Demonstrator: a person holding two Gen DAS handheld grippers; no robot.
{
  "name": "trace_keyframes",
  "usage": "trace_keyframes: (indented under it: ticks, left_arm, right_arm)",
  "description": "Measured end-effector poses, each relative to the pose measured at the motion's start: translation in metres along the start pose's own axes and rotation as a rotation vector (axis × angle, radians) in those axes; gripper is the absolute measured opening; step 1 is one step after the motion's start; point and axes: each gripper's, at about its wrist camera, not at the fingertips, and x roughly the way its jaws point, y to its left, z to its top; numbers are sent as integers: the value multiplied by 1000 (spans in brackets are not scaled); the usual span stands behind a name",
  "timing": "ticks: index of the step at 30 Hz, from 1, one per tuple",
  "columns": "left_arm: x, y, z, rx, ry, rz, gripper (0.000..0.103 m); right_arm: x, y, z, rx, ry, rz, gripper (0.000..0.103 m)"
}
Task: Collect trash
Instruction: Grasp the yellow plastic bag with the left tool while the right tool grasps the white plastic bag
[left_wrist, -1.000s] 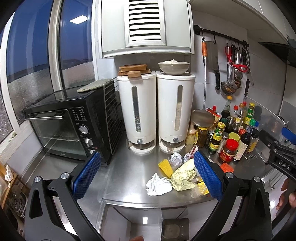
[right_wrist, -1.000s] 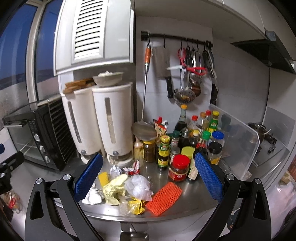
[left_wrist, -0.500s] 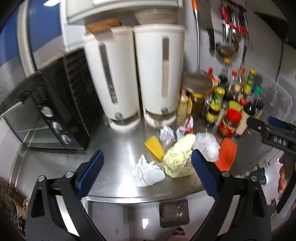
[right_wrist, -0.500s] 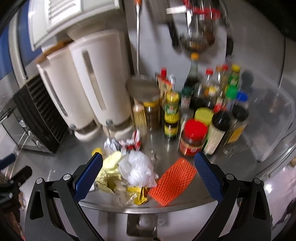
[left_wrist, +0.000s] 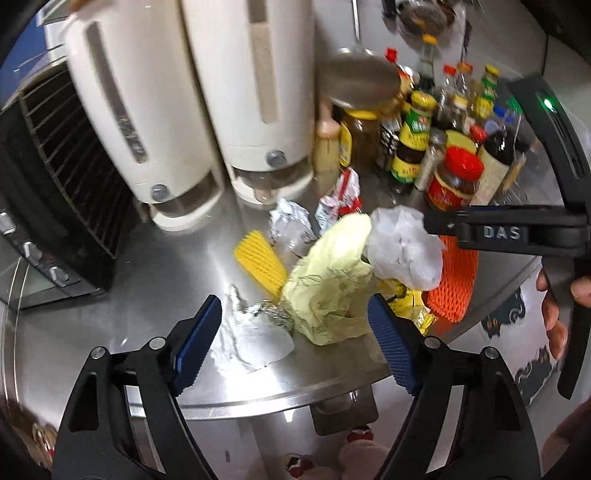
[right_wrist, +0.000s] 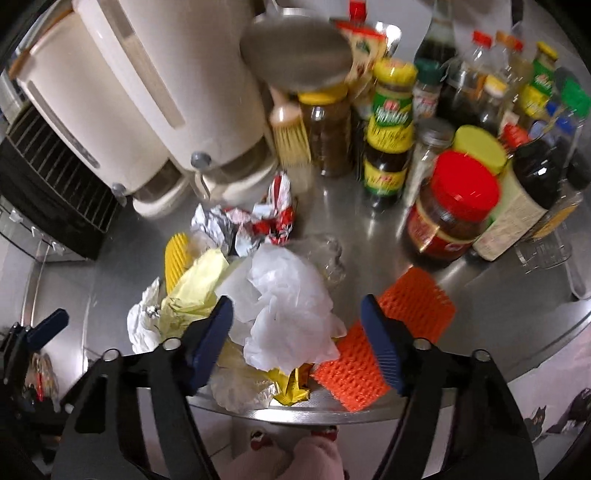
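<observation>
1. Whereas a second ago both grippers hung back with the whole kitchen wall in view, they now sit low over the steel counter (left_wrist: 155, 280), close above the trash pile near its front edge.
2. Left gripper (left_wrist: 293, 341) has its blue pads spread wide, holding nothing; they straddle the white crumpled tissue (left_wrist: 251, 339) and the pale yellow wrapper (left_wrist: 328, 291), with a foil ball (left_wrist: 271, 312) between those two.
3. Right gripper (right_wrist: 297, 341) is likewise spread and empty, its pads either side of the white plastic bag (right_wrist: 288, 306); the orange foam net (right_wrist: 399, 332) lies just beside its right pad.
4. Compared with half a second ago, the pile fills far more of each view, while the yellow foam net (left_wrist: 260, 258), the crumpled foil (left_wrist: 290, 223) and the red-and-white wrapper (right_wrist: 275, 218) lie where they did.
5. My reading: approach is nearly finished and no trash is collected yet; closing on the tissue and the bag looks like the next step.
</observation>
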Motion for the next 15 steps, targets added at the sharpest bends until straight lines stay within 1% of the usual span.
trace_keyframes:
  ticks: [4, 6, 11, 12, 14, 15]
  left_arm:
    - [19, -9, 1, 22, 28, -26, 74]
    - [29, -13, 1, 31, 44, -37, 69]
    - [59, -20, 2, 22, 107, -74, 46]
    - [63, -21, 2, 21, 115, -77, 45]
    - [70, -20, 2, 16, 127, -86, 37]
    - [73, -19, 3, 13, 132, -88, 36]
  right_arm:
    - [12, -3, 2, 17, 27, 17, 70]
    - [18, -5, 3, 24, 36, 23, 70]
    - [31, -10, 4, 25, 64, 23, 69]
    - [35, -10, 5, 24, 72, 22, 68]
    - [41, -11, 5, 24, 84, 28, 64]
    - [43, -11, 5, 24, 89, 36, 62]
